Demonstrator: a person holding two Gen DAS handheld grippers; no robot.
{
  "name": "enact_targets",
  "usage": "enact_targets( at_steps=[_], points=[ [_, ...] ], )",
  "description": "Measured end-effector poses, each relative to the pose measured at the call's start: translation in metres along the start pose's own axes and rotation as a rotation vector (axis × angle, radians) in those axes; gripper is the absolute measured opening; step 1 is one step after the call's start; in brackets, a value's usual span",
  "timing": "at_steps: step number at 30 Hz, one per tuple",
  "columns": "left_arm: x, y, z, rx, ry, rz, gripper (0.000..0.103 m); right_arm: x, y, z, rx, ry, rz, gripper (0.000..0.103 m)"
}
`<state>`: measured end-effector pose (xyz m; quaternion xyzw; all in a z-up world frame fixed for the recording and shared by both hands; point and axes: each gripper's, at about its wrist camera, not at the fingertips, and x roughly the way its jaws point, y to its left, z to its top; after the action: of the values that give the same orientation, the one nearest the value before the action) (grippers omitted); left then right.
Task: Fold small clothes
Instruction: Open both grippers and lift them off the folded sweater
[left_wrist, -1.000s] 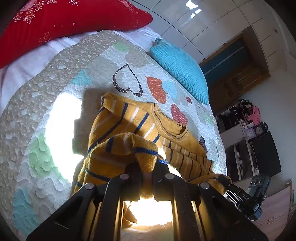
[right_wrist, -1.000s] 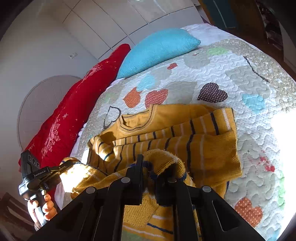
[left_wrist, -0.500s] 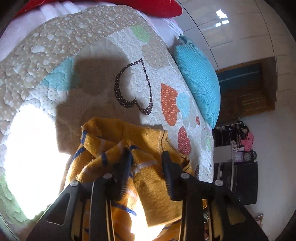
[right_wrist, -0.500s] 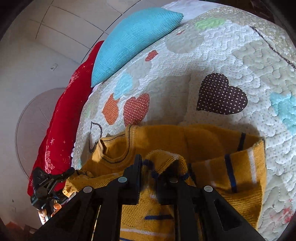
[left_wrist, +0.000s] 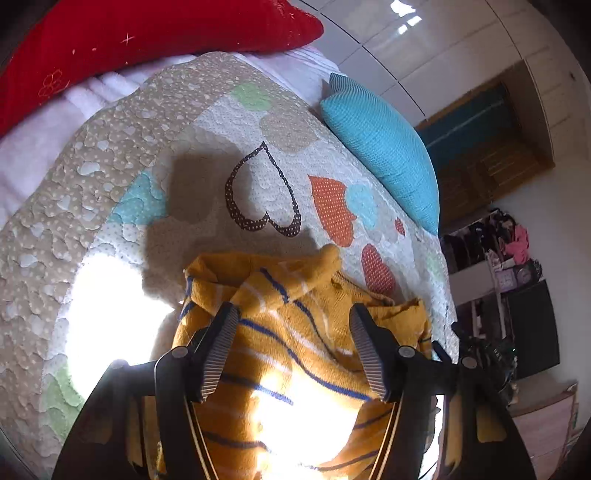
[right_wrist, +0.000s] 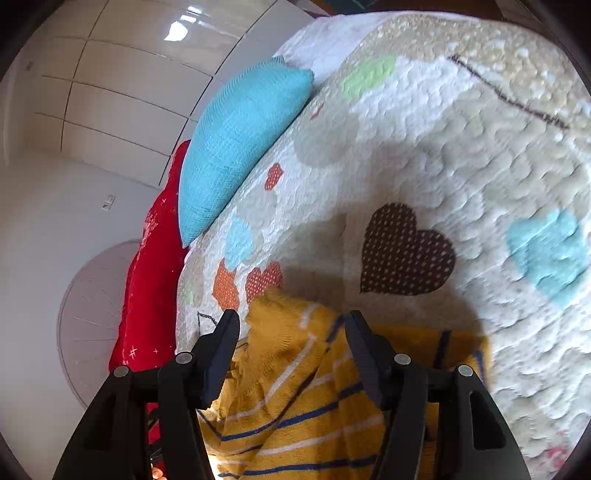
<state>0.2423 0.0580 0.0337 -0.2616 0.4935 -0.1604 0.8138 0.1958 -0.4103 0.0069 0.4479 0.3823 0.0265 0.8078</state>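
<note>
A small mustard-yellow sweater (left_wrist: 295, 347) with blue and white stripes lies folded over on the heart-patterned quilt (left_wrist: 258, 192). My left gripper (left_wrist: 291, 314) is open, its jaws wide apart above the folded sweater, holding nothing. My right gripper (right_wrist: 291, 321) is open too, jaws spread over the sweater (right_wrist: 295, 387) in the right wrist view. The folded edge lies between the fingertips of each gripper. The right gripper's body shows at the lower right of the left wrist view (left_wrist: 480, 354).
A turquoise pillow (left_wrist: 384, 147) and a red pillow (left_wrist: 140, 40) lie at the head of the bed; both show in the right wrist view, turquoise (right_wrist: 236, 140) and red (right_wrist: 155, 280). Shelves with clutter (left_wrist: 509, 258) stand beyond the bed. Bright sun patches fall on the quilt.
Both grippers carried the sweater's hem forward over the garment, then opened and let it go. The hem now lies folded onto the upper part.
</note>
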Motion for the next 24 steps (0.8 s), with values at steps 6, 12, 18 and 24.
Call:
enact_targets(
  at_steps=[6, 12, 18, 24],
  points=[
    [-0.031, -0.010, -0.053, 0.102, 0.014, 0.058, 0.062, -0.058, 0.007, -0.042, -0.280, 0.016, -0.191, 0.066],
    [-0.054, -0.003, -0.119, 0.116, 0.047, 0.072, 0.062, -0.075, -0.013, -0.119, -0.446, 0.059, -0.295, 0.025],
    [-0.072, 0.000, -0.150, 0.117, 0.060, 0.079, 0.062, -0.105, -0.034, -0.125, -0.406, 0.026, -0.284, 0.004],
    [-0.097, 0.009, -0.171, 0.154, 0.021, 0.139, 0.062, -0.112, -0.062, -0.133, -0.392, 0.070, -0.406, 0.005]
  ],
)
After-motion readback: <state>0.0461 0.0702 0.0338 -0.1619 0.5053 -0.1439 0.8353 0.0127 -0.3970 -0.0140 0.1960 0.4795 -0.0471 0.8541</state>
